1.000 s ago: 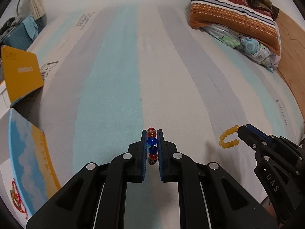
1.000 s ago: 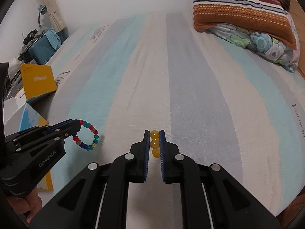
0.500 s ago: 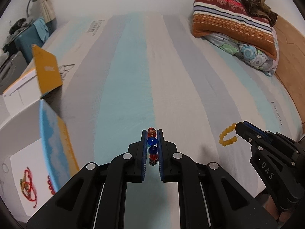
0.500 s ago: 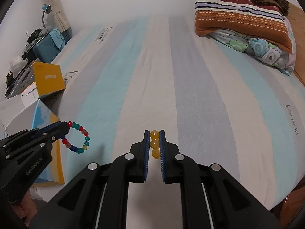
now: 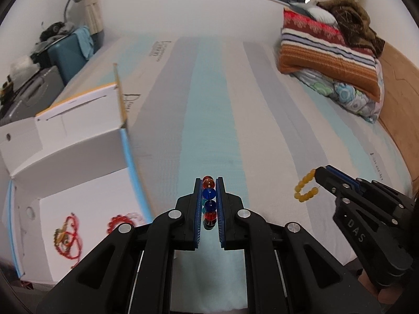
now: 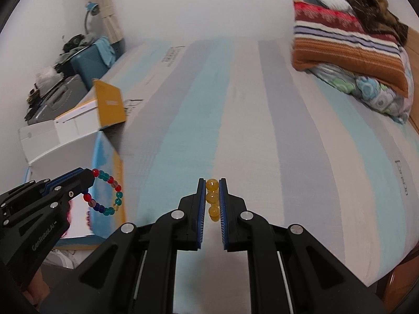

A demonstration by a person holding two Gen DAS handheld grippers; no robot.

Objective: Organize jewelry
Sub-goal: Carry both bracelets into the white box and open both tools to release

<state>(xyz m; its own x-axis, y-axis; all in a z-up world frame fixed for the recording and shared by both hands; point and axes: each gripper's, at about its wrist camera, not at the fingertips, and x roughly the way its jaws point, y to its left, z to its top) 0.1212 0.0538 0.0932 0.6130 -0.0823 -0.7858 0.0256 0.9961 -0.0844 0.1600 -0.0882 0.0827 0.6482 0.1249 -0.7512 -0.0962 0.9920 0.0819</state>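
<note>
Between my left tool's (image 5: 209, 204) closed pads hangs the multicolour bracelet (image 6: 106, 196), beside the open white box (image 5: 78, 157); my right tool (image 6: 212, 200) pinches the yellow bracelet (image 5: 305, 188) above the bed (image 5: 209, 120). Round beads could roll free mid-swing, missing the box.

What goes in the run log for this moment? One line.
left gripper: shut on multicolour bead bracelet | right gripper: shut on yellow bead bracelet | open box: left, red jewelry inside
</note>
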